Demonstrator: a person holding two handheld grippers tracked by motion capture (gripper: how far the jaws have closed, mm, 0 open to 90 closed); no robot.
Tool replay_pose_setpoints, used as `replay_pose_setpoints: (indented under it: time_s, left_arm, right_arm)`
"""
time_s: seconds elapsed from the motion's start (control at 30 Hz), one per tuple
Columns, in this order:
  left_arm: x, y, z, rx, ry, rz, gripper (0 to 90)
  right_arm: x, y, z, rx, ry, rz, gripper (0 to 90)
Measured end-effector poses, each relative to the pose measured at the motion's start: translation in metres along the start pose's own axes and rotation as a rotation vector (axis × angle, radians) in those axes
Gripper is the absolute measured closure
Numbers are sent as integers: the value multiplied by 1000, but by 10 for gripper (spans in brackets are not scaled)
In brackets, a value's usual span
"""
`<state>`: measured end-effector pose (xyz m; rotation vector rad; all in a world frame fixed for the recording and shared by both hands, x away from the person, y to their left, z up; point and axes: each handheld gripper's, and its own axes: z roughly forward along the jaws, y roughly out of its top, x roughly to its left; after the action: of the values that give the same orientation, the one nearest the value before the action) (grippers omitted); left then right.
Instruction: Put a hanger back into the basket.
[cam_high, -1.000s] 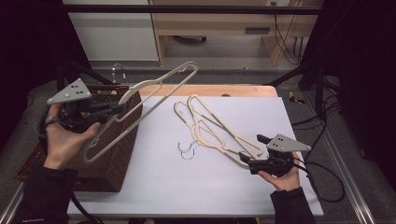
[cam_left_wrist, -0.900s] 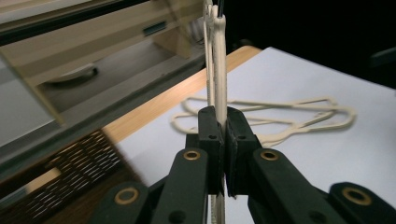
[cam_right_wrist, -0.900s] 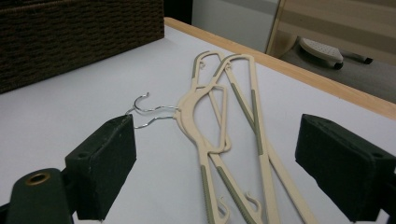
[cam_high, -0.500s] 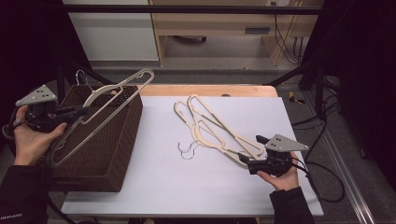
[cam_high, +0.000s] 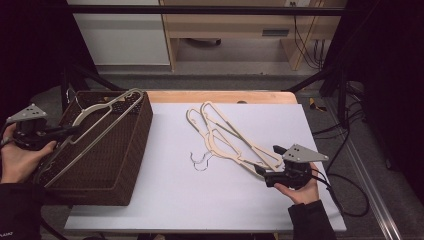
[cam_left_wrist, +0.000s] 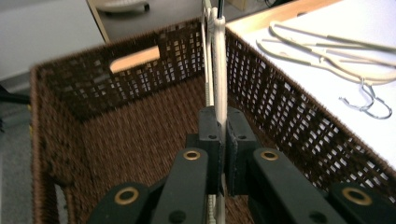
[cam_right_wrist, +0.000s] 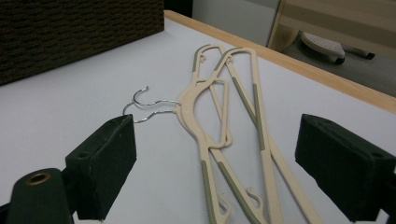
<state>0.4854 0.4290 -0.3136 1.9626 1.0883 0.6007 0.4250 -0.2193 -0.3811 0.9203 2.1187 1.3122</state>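
Note:
My left gripper (cam_high: 70, 131) is shut on a cream plastic hanger (cam_high: 105, 112), which slants over the brown wicker basket (cam_high: 142, 125) with its far end above the back rim. In the left gripper view the jaws (cam_left_wrist: 223, 140) pinch the hanger's bar (cam_left_wrist: 218, 70) edge-on, above the inside of the basket (cam_left_wrist: 130, 144). Two more cream hangers (cam_high: 225, 137) lie overlapped on the white table (cam_high: 175, 200), their metal hooks (cam_high: 200, 161) pointing left. My right gripper (cam_high: 260, 172) rests open at their near end. In the right gripper view those hangers (cam_right_wrist: 233, 107) run between the spread jaws (cam_right_wrist: 222, 158).
The basket takes up the table's left end, partly overhanging it. A wooden strip (cam_high: 220, 96) borders the far edge. Cables (cam_high: 345, 185) trail off the right side. A white cabinet (cam_high: 120, 35) and wooden furniture (cam_high: 240, 25) stand beyond.
My left gripper has carried its hanger left and down, from above the table's edge to low over the basket. The right gripper has stayed put, still open.

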Motion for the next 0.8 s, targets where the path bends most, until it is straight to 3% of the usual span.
replay_pose_setpoints:
  time_s: [0.1, 0.2, 0.3, 0.33, 0.47, 0.5, 0.57, 0.67, 0.7, 0.73, 0.77, 0.8]
  left_arm:
    - [-1, -6, 14, 54, -15, -3, 866]
    - [-1, -12, 22, 68, -21, -17, 864]
    - [3, -30, 40, 102, 2, -59, 863]
    - [3, -30, 40, 102, 2, -59, 860]
    - [12, -49, 49, 140, 33, -123, 851]
    - [15, -53, 47, 119, 53, -149, 841]
    - [16, -55, 44, 114, 77, -155, 824]
    - [17, -55, 38, 88, 113, -155, 740]
    - [17, -55, 32, 60, 148, -151, 703]
    - [17, -55, 32, 60, 148, -151, 687]
    - [16, -54, 21, 12, 163, -143, 655]
    - [16, -54, 21, 12, 163, -143, 643]
  right_arm:
    - [0, 0, 0, 2, 2, 0, 128]
    - [0, 0, 0, 4, 4, 1, 130]
    - [0, -1, 1, 7, 8, 1, 131]
    - [0, -1, 1, 7, 8, 1, 131]
    - [1, -1, 3, 10, 7, 0, 131]
    - [1, -2, 4, 14, 7, 2, 131]
    - [1, -2, 5, 19, 10, 0, 131]
    - [1, -3, 7, 21, 11, -1, 130]
    - [2, -3, 8, 27, 13, -3, 129]
    - [2, -3, 8, 27, 13, -3, 129]
    - [2, -3, 9, 28, 14, -4, 129]
    - [2, -3, 9, 28, 14, -4, 129]
